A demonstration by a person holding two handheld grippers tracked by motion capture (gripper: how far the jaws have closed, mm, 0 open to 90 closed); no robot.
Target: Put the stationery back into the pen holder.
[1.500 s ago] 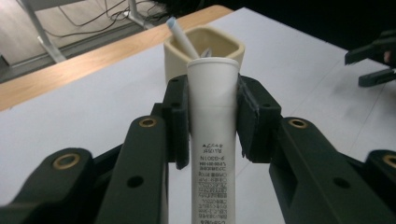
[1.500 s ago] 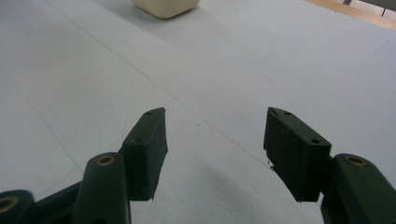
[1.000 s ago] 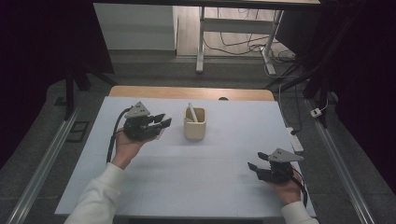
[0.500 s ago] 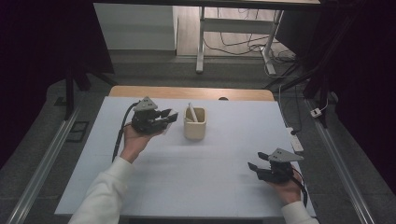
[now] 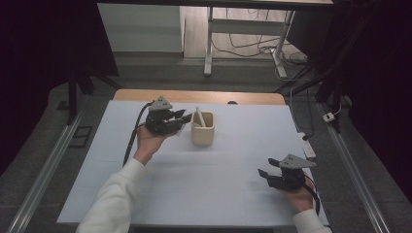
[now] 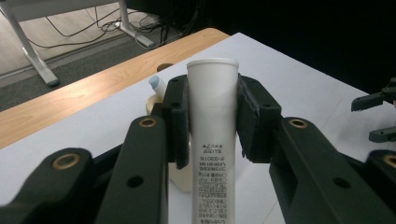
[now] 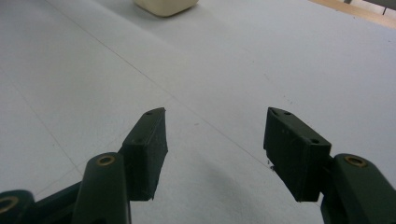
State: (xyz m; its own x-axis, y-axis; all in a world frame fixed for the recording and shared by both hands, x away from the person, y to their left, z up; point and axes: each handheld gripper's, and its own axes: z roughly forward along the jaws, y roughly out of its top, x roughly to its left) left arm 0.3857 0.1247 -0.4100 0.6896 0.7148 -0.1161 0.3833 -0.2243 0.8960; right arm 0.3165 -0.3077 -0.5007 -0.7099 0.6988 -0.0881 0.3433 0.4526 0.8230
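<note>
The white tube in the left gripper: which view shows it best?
The left gripper view: the white tube stands clamped between both jaws, print readable. The high view shows the left gripper beside the cup, tube mostly hidden.

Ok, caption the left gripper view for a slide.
Left gripper clamps a white tube above the beige cup.

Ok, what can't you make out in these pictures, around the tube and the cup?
- Tube lower end: cut off by the bottom edge of the left gripper view.
- Tube print: too small to read, upside down.
- Tube in the high view: mostly hidden by the left gripper.
- Cup contents: hidden behind its jaws; the blue-tipped item barely shows.
- Cup in the right gripper view: cut off by the top edge.
</note>
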